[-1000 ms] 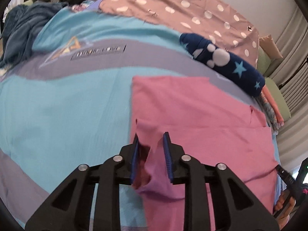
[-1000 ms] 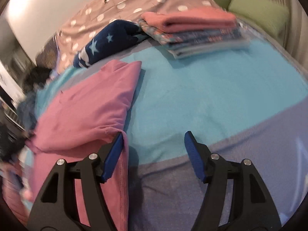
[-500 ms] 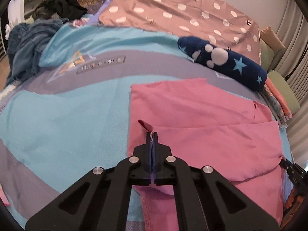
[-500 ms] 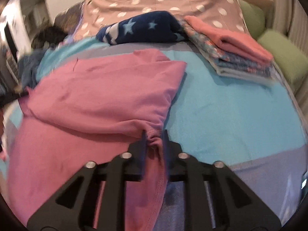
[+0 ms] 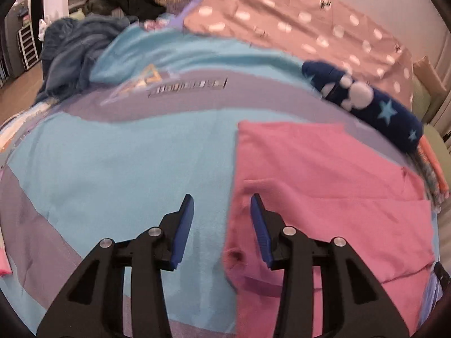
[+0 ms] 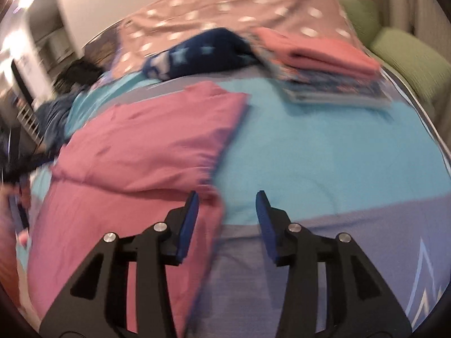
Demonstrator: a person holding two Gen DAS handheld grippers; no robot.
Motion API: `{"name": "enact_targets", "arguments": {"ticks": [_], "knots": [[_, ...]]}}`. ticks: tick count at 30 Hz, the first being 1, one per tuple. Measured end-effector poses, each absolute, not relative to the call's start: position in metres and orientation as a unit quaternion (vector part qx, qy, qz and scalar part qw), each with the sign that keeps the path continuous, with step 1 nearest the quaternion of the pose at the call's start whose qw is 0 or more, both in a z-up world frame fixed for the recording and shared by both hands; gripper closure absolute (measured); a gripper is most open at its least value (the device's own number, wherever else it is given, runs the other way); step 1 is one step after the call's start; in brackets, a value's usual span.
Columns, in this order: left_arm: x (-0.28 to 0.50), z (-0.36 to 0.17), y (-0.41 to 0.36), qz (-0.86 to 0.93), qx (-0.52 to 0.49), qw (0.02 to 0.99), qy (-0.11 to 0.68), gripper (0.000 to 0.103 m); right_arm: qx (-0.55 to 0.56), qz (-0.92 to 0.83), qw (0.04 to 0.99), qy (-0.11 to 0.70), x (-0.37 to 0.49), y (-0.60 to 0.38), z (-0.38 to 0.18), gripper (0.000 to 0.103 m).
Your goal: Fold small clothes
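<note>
A pink garment lies partly folded on the blue and purple bedspread. It also shows in the right wrist view. My left gripper is open and empty, straddling the garment's left edge. My right gripper is open and empty, straddling the garment's right edge, its left finger over the folded corner.
A stack of folded clothes lies at the back right. A navy star-patterned item lies behind the pink garment. A pile of dark blue clothes sits at the far left. A dotted pink sheet covers the back.
Both grippers were shut on the garment's edges half a second ago. They have opened and let go, and the folded layer now lies flat.
</note>
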State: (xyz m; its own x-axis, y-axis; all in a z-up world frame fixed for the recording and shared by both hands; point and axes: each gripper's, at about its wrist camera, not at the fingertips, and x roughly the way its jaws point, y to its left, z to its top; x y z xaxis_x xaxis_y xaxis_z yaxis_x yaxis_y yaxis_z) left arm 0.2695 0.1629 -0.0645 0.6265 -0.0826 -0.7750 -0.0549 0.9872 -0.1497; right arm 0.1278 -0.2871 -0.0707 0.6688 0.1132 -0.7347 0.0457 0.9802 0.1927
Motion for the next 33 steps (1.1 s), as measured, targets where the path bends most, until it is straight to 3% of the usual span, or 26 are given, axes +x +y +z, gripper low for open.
{"name": "enact_targets", "arguments": {"ticks": [5,9,16,18,22,23,24,28,33], "knots": [[0.251,-0.013,0.069,-0.141,-0.023,0.911,0.386,0.060,0.039,0.038,0.911,0.408,0.137,-0.255,-0.077,0.055],[0.254,-0.001,-0.037,-0.259,0.020,0.880,0.398,0.060,0.081,0.044,0.907,0.412,0.134,-0.269,-0.086,0.053],[0.271,-0.025,-0.226,-0.340,0.136,0.822,0.435,0.060,0.206,0.068,0.891,0.398,0.123,-0.315,-0.096,0.052],[0.277,-0.038,-0.259,-0.343,0.182,0.811,0.438,0.054,0.210,0.071,0.892,0.394,0.123,-0.315,-0.096,0.051],[0.283,-0.063,-0.291,-0.325,0.262,0.787,0.454,0.054,0.209,0.080,0.894,0.388,0.122,-0.313,-0.095,0.048],[0.287,-0.067,-0.293,-0.322,0.268,0.782,0.461,0.066,0.214,0.082,0.893,0.387,0.122,-0.314,-0.095,0.048],[0.290,-0.070,-0.295,-0.323,0.272,0.776,0.469,0.099,0.218,0.084,0.893,0.385,0.121,-0.316,-0.094,0.048],[0.290,-0.071,-0.303,-0.323,0.290,0.769,0.469,0.100,0.219,0.068,0.898,0.377,0.117,-0.316,-0.090,0.049],[0.301,-0.038,-0.311,-0.337,0.233,0.797,0.443,0.100,0.205,0.068,0.897,0.385,0.115,-0.312,-0.092,0.049]]}}
